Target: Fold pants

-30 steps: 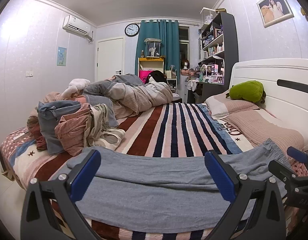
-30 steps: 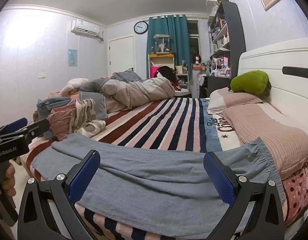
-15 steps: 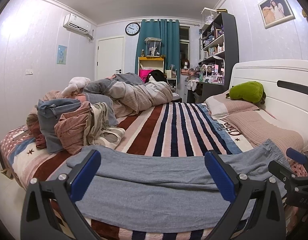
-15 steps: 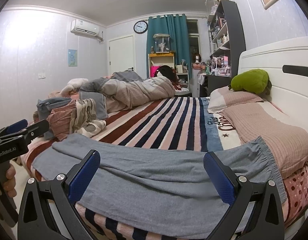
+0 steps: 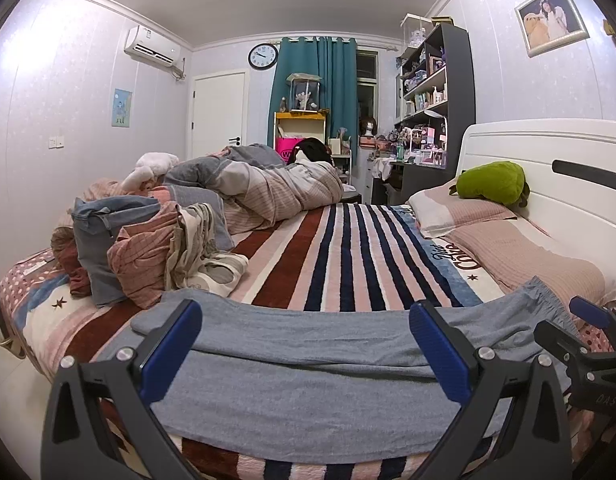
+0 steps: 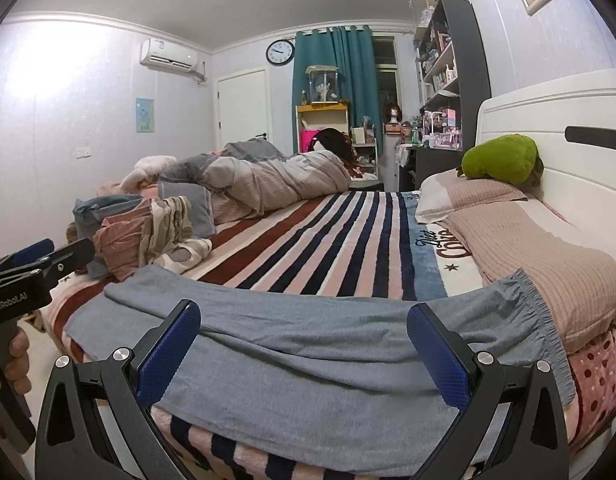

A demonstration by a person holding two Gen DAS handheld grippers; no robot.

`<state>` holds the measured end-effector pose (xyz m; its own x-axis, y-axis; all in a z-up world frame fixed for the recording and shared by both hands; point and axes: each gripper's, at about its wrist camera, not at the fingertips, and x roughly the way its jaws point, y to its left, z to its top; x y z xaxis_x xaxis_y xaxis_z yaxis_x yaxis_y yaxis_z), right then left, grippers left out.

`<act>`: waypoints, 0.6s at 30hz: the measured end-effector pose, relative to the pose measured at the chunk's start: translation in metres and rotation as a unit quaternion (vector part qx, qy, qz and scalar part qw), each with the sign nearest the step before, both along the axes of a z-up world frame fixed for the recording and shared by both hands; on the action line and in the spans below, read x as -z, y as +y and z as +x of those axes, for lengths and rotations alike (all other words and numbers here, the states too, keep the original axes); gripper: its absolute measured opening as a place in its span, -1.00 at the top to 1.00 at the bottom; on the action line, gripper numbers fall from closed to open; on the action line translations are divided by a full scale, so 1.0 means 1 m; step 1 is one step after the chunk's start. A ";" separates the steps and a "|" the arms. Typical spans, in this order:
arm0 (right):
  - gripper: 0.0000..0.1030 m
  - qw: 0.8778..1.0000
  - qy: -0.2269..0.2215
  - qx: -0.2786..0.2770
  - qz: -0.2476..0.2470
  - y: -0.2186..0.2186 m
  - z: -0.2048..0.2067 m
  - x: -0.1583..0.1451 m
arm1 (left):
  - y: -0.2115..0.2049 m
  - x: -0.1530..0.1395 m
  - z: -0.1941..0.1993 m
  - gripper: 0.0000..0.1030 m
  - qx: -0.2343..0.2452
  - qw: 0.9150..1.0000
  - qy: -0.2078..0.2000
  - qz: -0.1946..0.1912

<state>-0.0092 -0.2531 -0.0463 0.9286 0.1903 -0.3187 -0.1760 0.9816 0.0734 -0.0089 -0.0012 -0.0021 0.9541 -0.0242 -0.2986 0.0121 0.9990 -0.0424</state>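
1. Bedroom scene, and the striped blanket [image 5: 339, 248] runs from the near edge of the bed to the far end, where a rumpled duvet [image 5: 268, 188] is heaped.

2. Front and centre, the grey pants [image 5: 308, 364] lie flat across the near edge of the bed, legs laid one over the other, cuffs at the left, elastic waistband [image 6: 543, 320] at the right, lapping against the pink pillow [image 6: 547, 264].

3. What has changed over the last second? Almost nothing! The cloth has not shifted and neither view has moved more than a hair, a slight drift at most.

4. Left gripper [image 5: 306, 346] hovers at the near side over the leg half, jaws spread wide, nothing between the blue pads [image 5: 170, 344].

5. Right gripper [image 6: 304, 350] is just as wide open and just as empty, poised nearer the waistband half.

6. My read: this is a pause before the first grab. The pants look smoothed and ready, no cross fold made yet, so most of the task lies ahead.

7. A likely next move is to pinch one end and carry it over to the other; the soft knit could sag or slide on the fleece.

8. Further out: a heap of clothes [image 5: 148, 248] at the left, well apart from the pants, and a green plush [image 5: 491, 182] by the white headboard [image 5: 547, 152] on the right.
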 end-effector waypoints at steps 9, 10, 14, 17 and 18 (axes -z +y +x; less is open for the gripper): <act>-0.99 1.000 0.002 0.000 0.000 0.002 -0.003 0.001 | -0.001 0.000 0.000 -0.99 -0.001 1.000 0.000 0.000; -0.99 1.000 0.002 0.000 0.000 0.003 -0.002 0.001 | -0.001 0.000 0.000 -0.99 -0.001 1.000 0.001 0.000; -0.99 1.000 0.003 0.000 0.001 0.002 -0.001 0.001 | -0.001 0.001 0.000 -0.99 -0.001 1.000 0.001 0.000; -0.99 1.000 0.004 0.000 0.001 0.002 -0.002 0.001 | -0.001 0.006 -0.002 -0.99 -0.001 1.000 0.004 0.001; -0.99 1.000 0.004 0.000 0.001 0.002 -0.002 0.002 | -0.001 0.008 -0.002 -0.99 -0.001 1.000 0.005 0.002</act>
<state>-0.0108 -0.2513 -0.0485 0.9259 0.1906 -0.3261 -0.1749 0.9816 0.0770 -0.0110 -0.0019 -0.0096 0.9508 -0.0213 -0.3091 0.0099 0.9992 -0.0385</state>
